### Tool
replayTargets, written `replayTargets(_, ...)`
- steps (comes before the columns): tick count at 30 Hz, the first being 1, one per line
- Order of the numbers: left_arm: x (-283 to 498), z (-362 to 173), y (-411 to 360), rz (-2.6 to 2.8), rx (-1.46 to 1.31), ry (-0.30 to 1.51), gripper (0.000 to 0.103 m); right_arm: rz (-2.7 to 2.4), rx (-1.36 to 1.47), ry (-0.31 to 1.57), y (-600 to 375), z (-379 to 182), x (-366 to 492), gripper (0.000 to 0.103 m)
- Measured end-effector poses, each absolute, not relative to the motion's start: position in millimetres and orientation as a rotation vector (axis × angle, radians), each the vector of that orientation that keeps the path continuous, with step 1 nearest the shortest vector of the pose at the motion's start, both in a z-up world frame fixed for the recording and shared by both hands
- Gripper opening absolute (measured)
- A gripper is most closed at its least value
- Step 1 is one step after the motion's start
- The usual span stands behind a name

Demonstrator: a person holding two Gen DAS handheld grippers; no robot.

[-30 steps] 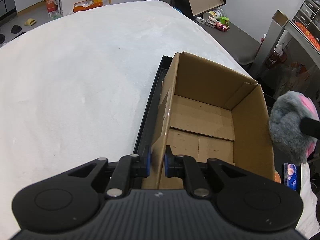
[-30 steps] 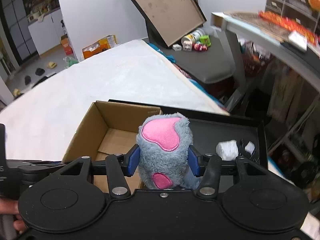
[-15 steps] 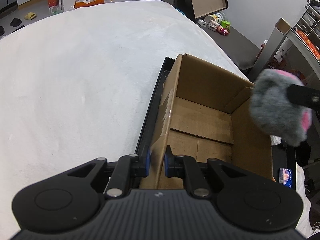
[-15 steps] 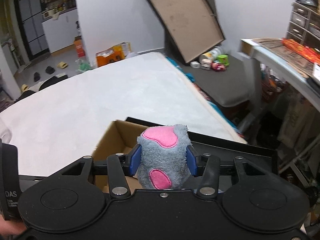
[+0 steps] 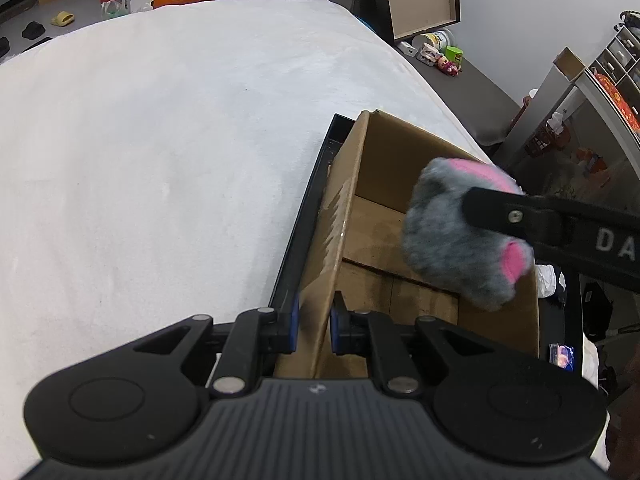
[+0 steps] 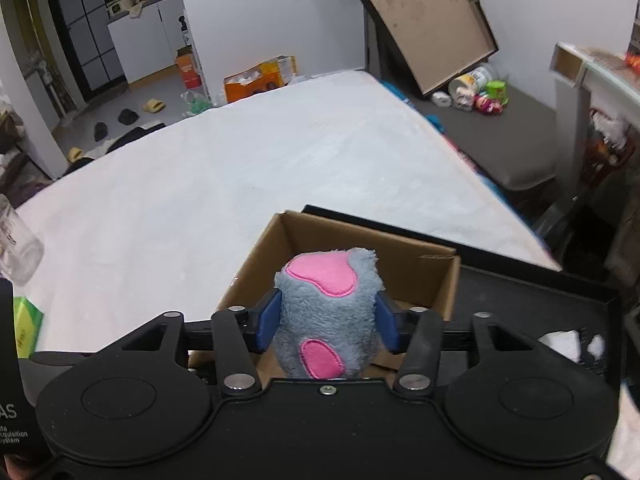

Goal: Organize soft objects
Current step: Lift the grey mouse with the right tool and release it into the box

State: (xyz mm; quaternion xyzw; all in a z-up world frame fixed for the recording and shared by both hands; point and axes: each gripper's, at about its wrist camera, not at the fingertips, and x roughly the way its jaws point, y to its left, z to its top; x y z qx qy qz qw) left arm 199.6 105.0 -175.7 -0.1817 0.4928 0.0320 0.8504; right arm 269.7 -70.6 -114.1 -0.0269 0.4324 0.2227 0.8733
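Observation:
An open cardboard box (image 5: 384, 184) stands on a black tray (image 5: 304, 216) on the white bed. My left gripper (image 5: 312, 326) is shut on the box's near left wall. My right gripper (image 6: 326, 322) is shut on a grey plush paw with pink pads (image 6: 328, 312). In the left wrist view the plush paw (image 5: 456, 240) hangs over the right part of the box's opening, above its bare floor. The box (image 6: 408, 256) lies just beyond and below the toy in the right wrist view.
The white bed (image 5: 160, 140) spreads left and ahead. White crumpled bits (image 6: 560, 342) lie on the tray (image 6: 540, 304) to the right of the box. A clear jar (image 6: 16, 248) and a green packet (image 6: 26, 326) sit at the left. Shelves and clutter stand on the right.
My right gripper has carried the plush paw leftward from beside the box's right wall to over its opening. The left gripper has kept its hold on the box wall.

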Motion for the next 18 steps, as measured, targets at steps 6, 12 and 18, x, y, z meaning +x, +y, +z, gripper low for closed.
replayTargets(6,200,-175,106,0.06,-0.386,1.045,0.013,0.474,-0.034,0.919,-67,-119,269,0.053)
replayTargets(12,202,-174,105,0.068,-0.373,1.062,0.014,0.469,-0.012,0.913,-79,-112,263,0.055)
replayTargets(18,199,-167,100,0.088,-0.353,1.068,0.018,0.44,-0.002,0.889,-102,-102,251,0.068)
